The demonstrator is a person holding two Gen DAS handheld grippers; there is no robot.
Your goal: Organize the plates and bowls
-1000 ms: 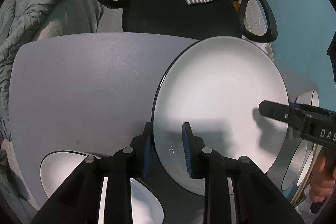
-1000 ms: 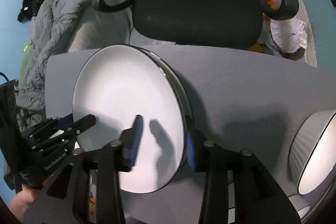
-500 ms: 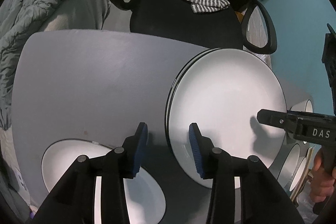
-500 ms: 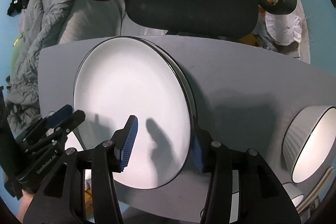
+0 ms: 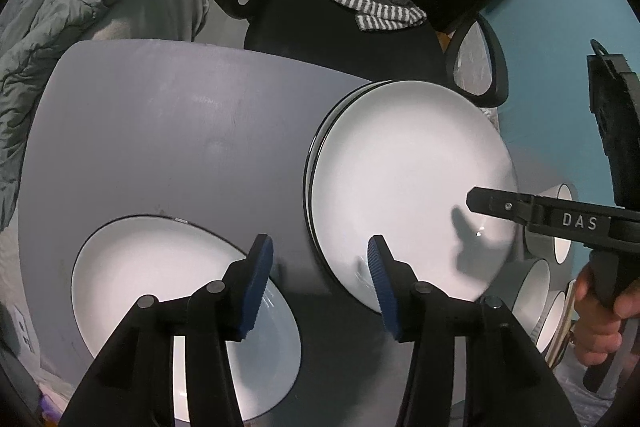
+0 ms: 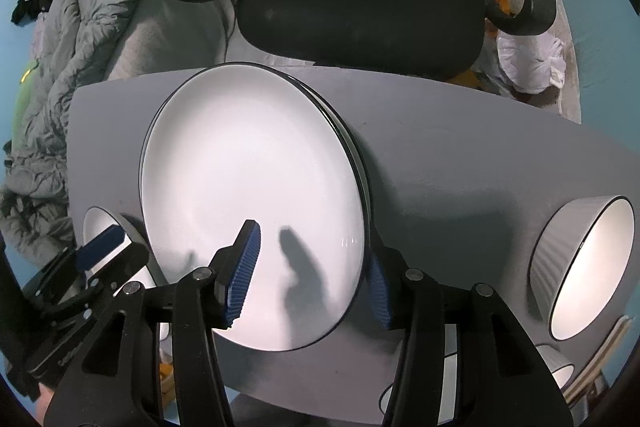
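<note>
The left gripper [image 5: 320,267] had just been opening and stood spread over the bare grey table [image 5: 160,131], pinching nothing, its right pad at the near rim of the stacked white plates [image 5: 408,187] and its left pad over a lone plate [image 5: 160,275]. The right gripper [image 6: 314,273] had likewise been opening and straddled the stack's right rim [image 6: 360,227] without pressing it. Only the right view showed open tabletop between the stack and a ribbed bowl [image 6: 588,267]; only the left view showed the hand [image 5: 600,323].

The smaller plate [image 5: 168,291] is partly hidden; the bowls [image 5: 540,283] seem cut off.
</note>
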